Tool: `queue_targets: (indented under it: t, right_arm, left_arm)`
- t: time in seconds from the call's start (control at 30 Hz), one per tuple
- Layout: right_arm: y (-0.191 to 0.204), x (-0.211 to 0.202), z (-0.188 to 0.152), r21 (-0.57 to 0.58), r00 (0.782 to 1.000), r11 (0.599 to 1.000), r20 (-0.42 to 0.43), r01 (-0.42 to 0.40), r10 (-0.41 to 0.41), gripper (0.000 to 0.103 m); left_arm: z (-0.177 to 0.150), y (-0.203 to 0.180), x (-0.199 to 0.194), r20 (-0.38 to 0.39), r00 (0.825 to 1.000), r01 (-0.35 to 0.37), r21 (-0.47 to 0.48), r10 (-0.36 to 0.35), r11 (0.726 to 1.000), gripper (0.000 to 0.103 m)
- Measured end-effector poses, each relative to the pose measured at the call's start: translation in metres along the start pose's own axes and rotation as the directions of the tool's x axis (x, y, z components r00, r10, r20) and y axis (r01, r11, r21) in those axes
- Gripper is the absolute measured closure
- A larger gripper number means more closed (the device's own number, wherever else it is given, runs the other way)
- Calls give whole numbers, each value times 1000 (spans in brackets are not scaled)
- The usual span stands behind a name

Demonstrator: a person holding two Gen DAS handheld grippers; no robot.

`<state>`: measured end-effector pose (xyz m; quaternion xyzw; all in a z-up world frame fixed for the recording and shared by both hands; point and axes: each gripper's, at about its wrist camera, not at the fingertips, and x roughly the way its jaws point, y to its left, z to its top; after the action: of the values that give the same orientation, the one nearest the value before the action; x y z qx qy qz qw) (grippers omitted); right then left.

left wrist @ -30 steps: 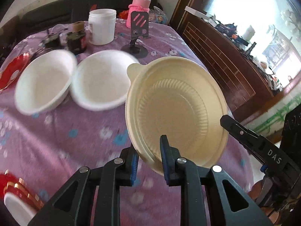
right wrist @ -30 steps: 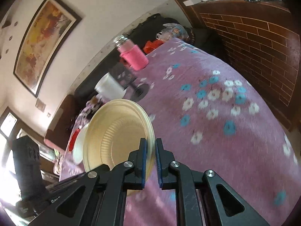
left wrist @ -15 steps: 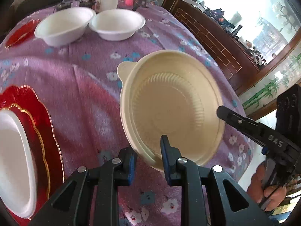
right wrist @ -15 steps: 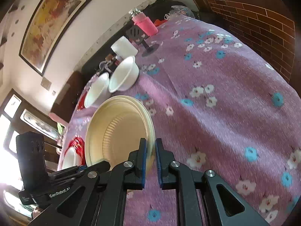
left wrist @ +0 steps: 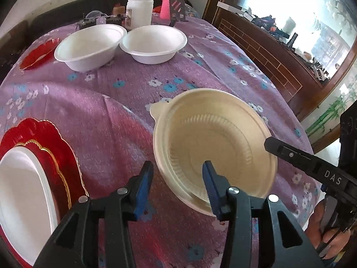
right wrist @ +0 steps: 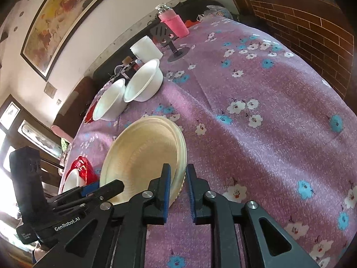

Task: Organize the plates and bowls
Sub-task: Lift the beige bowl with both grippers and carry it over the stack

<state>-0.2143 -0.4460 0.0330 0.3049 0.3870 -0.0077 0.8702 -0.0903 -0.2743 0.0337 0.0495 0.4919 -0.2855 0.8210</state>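
A cream ribbed bowl (left wrist: 214,147) with a small rim tab sits on the purple floral tabletop (left wrist: 107,111). Both claws have just been opening: the left claw (left wrist: 176,187) straddles its near rim, released; the right claw (right wrist: 178,189) straddles its rim, grip slackened.

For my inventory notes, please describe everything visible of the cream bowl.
The cream bowl is round, matte like moulded pulp, with ribbed inner wall, a small rim tab and a doubled rim, perhaps two nested. It sits on the purple cloth. Both grippers' jaws have just been opening: left gripper fingers straddle its near rim with gaps; right gripper fingers bracket its rim closely.
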Motion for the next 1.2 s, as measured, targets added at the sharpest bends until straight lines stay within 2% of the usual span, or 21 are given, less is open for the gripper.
queue_targets:
  t: [0.13, 0.2, 0.27, 0.57, 1.2]
  right_arm:
    - [1, 3, 2, -19, 1000, 1000, 10, 12, -12, 88]
    - [3, 4, 1, -40, 1000, 999, 14, 28, -28, 88]
    - [2, 4, 0, -40, 1000, 999, 19, 19, -19, 89]
    - [4, -1, -2, -44, 999, 999, 42, 28, -26, 91]
    - [36, -18, -4, -94, 997, 995, 80, 11, -3, 91]
  left_arm:
    - [0, -1, 4, 15, 999, -45, 26, 45, 999, 59]
    - [-1, -4, 5, 24, 998, -61, 45, 60, 997, 73]
    - [-2, -7, 5, 31, 998, -63, 65, 61, 996, 77]
    - [-9, -14, -4, 79, 993, -96, 105, 88, 990, 77]
    - [-13, -3, -39, 163, 982, -114, 82, 100, 990, 77]
